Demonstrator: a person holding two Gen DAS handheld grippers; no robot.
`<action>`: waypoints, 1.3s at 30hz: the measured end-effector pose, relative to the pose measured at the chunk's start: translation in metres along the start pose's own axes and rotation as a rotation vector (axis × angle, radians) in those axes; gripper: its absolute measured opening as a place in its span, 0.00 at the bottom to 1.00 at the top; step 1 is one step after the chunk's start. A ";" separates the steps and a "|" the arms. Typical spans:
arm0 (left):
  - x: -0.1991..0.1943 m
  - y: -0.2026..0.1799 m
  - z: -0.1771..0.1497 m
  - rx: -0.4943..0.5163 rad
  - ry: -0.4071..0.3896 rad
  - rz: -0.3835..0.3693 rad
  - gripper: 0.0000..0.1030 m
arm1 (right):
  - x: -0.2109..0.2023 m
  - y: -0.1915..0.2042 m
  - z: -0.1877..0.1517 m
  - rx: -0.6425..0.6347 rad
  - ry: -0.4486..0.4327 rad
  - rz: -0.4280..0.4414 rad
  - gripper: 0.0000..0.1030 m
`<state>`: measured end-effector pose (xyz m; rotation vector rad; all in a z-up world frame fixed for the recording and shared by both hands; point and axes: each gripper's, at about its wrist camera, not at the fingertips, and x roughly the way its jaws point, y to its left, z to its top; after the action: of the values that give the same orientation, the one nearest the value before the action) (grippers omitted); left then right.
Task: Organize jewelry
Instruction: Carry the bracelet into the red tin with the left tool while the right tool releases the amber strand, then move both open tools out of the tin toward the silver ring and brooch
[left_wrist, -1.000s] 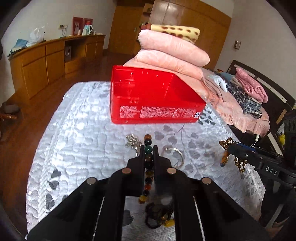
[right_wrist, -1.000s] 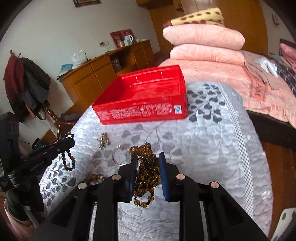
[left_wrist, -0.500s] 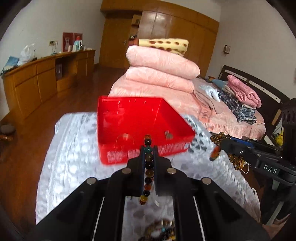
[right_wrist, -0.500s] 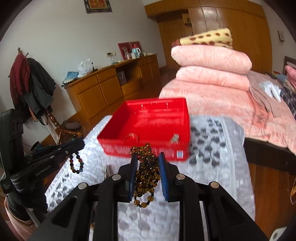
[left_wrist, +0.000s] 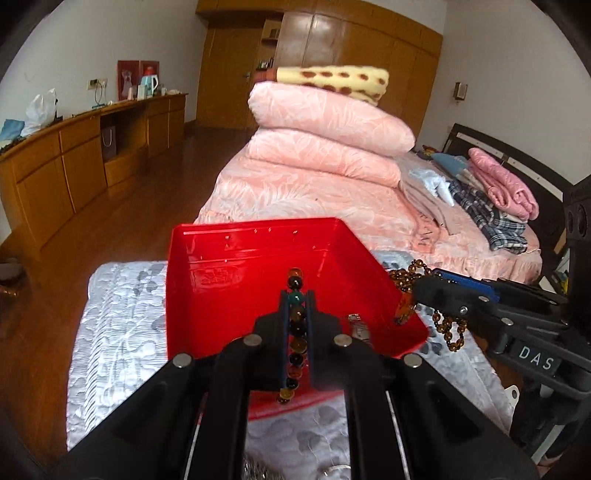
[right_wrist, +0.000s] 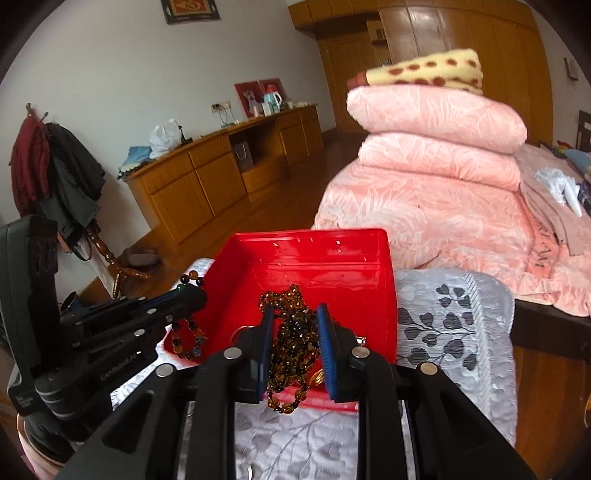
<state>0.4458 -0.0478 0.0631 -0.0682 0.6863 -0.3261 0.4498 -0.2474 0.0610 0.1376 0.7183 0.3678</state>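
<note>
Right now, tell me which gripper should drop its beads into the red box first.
Either, slightly the right gripper: its amber bead necklace already hangs over the red box. The left gripper also holds its multicolour bead bracelet over the box.

both tongs tilt downward, left tongs (left_wrist: 296, 295) clamped tight, right tongs (right_wrist: 295, 314) clamped narrowly.

Both wrist cams look fwd-down along own fingers, close above red box (left_wrist: 258, 295) (right_wrist: 314, 273). Shared: box, pink bedding (left_wrist: 325, 147) (right_wrist: 436, 147), wooden cabinets (left_wrist: 74, 162) (right_wrist: 221, 177).
</note>
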 end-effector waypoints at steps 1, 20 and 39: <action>0.008 0.002 0.000 -0.004 0.011 0.005 0.07 | 0.007 -0.002 -0.001 0.005 0.011 0.003 0.22; -0.019 0.013 -0.003 0.016 -0.084 0.090 0.82 | -0.027 -0.003 -0.015 -0.033 -0.102 -0.123 0.78; -0.116 0.018 -0.093 0.013 -0.126 0.169 0.94 | -0.092 0.033 -0.098 -0.044 -0.097 -0.124 0.94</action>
<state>0.3074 0.0104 0.0590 -0.0176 0.5607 -0.1627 0.3121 -0.2517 0.0525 0.0683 0.6191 0.2567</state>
